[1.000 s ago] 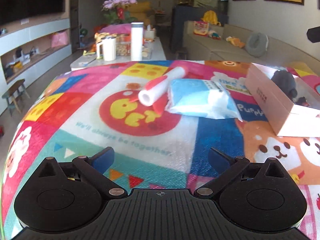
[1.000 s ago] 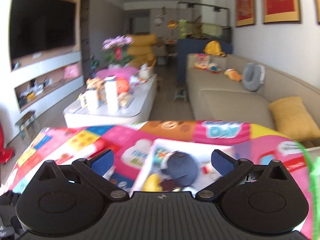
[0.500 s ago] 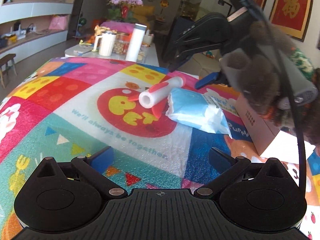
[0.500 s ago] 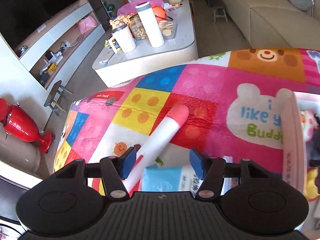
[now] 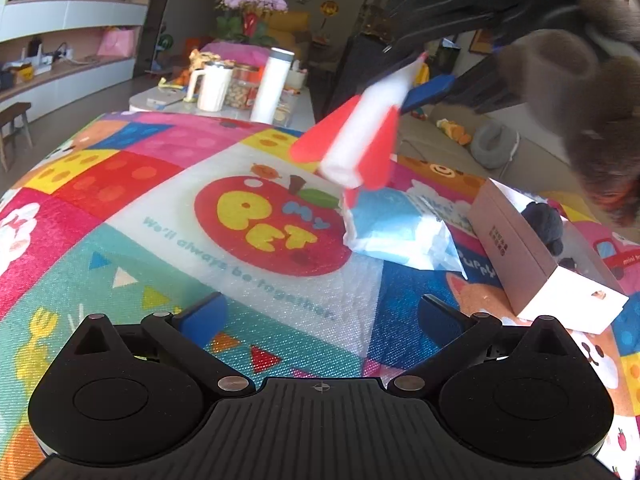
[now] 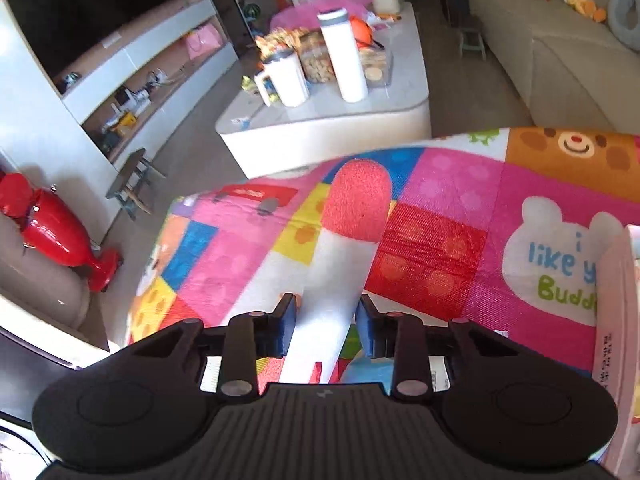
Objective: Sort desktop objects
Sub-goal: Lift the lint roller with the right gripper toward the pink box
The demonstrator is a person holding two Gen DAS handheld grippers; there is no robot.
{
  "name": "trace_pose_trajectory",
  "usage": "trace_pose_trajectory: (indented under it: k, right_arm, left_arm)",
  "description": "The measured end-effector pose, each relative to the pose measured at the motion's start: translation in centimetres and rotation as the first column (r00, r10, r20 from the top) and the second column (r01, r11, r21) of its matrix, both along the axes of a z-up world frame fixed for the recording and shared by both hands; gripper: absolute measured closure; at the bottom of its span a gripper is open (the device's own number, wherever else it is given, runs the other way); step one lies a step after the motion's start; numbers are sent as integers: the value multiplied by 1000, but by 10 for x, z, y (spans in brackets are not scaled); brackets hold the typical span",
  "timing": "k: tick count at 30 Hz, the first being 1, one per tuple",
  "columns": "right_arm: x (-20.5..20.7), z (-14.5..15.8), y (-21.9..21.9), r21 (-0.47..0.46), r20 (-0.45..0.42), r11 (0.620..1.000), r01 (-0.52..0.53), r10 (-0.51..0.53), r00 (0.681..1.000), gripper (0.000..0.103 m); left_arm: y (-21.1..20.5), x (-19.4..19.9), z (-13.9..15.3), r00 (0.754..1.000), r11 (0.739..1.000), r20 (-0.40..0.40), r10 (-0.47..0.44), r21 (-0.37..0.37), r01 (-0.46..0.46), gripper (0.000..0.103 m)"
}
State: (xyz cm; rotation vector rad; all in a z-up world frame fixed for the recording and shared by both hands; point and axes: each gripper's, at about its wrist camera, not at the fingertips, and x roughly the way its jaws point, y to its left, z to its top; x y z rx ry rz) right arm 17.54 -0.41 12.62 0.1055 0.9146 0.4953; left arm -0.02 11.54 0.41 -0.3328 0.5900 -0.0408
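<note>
our right fingers have just closed on the rocket, left fingers open and empty, and it could slip out before the box.

The play mat on the table carried a red apple print reading "MY PET", with "We'll always be together." beneath it. A white bear patch read "i like y… Budd…", its ends cut off. Print on the pink box was too small to read.
</note>
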Motion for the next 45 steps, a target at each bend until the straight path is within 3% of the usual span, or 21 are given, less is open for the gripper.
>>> trace_pose_trajectory:
  k: [4, 8, 11, 15, 17, 19, 21, 23, 28, 30, 32, 35, 41, 45]
  right_arm:
    - [-56, 44, -46, 30, 126, 999, -19, 15, 992, 72]
    - [-98, 52, -107, 88, 106, 996, 7, -16, 994, 73]
    - [-121, 31, -151, 90, 37, 994, 67, -71, 997, 73]
    - [-144, -20, -194, 59, -82, 987, 149, -144, 986, 75]
    - [-158, -44, -207, 34, -93, 982, 184, -181, 979, 75]
    - [-173, -60, -219, 1, -43, 972, 234, -234, 971, 74]
    - [-186, -68, -225, -25, 31, 961, 275, -275, 961, 67]
    - [-198, -72, -234, -21, 101, 946, 322, -319, 943, 47]
    - [-240, -76, -242, -54, 263, 937, 346, -321, 910, 17]
    - [-255, -77, -246, -60, 305, 938, 341, -308, 901, 14]
    - [-268, -80, -252, -57, 349, 935, 350, -310, 884, 3]
    - [-275, -83, -265, -25, 376, 920, 392, -355, 856, 0]
    - [-274, -93, -280, 36, 337, 889, 456, -440, 832, 0]
    - [-278, -104, -279, 61, 311, 886, 460, -455, 835, 0]
  left_arm:
    - [1, 0, 0, 1000, 1000, -1, -1, -8, 1, 0]
    - [1, 0, 0, 1000, 1000, -3, -1, -5, 1, 0]
    - [0, 1, 0, 1000, 1000, -8, -1, 7, 1, 0]
    - [-5, 2, 0, 1000, 999, -18, 0, 39, 1, 0]
    - [-5, 3, 0, 1000, 999, -20, 2, 46, -1, 0]
    - [-7, 4, 0, 1000, 998, -25, 3, 56, -2, 0]
    - [-9, 4, 0, 1000, 997, -30, 4, 72, -2, 0]
    - [-10, 4, 0, 999, 997, -33, 5, 82, -2, 0]
    - [-10, 4, 0, 999, 996, -35, 9, 84, -6, 0]
    - [-9, 4, 0, 999, 997, -33, 9, 79, -7, 0]
    - [-9, 4, 0, 999, 997, -32, 10, 78, -7, 0]
    - [-9, 3, 0, 999, 997, -35, 9, 81, -7, 0]
    - [-7, 1, 0, 999, 996, -31, 32, 83, -29, 0]
    - [-4, 0, 1, 998, 997, -27, 50, 68, -48, 0]
